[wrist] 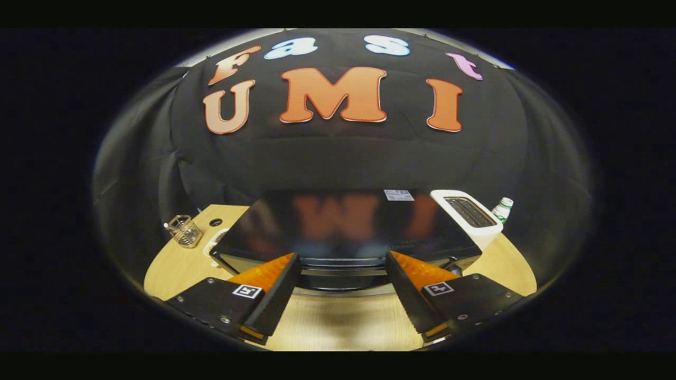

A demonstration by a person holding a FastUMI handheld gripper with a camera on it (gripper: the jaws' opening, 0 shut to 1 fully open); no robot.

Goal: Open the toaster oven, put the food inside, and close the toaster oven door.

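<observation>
Toaster oven (pixel 343 227) seen from above its glossy black top, just ahead of the spread fingers.

The oven is a wide, dark box standing on the wooden table (pixel 338 322); its shiny top mirrors the wall behind, a small pale sticker (pixel 398 195) sits near its back edge, and the upper front edge with the door's top strip lies between the fingertips. The gripper (pixel 343 264) hangs open, its fingers well apart and holding nothing. Beside the oven's right end stands a white slot toaster (pixel 470 216), with a green-capped bottle (pixel 503 209) beyond it. Off the left end sits a wire basket (pixel 185 230).
</observation>
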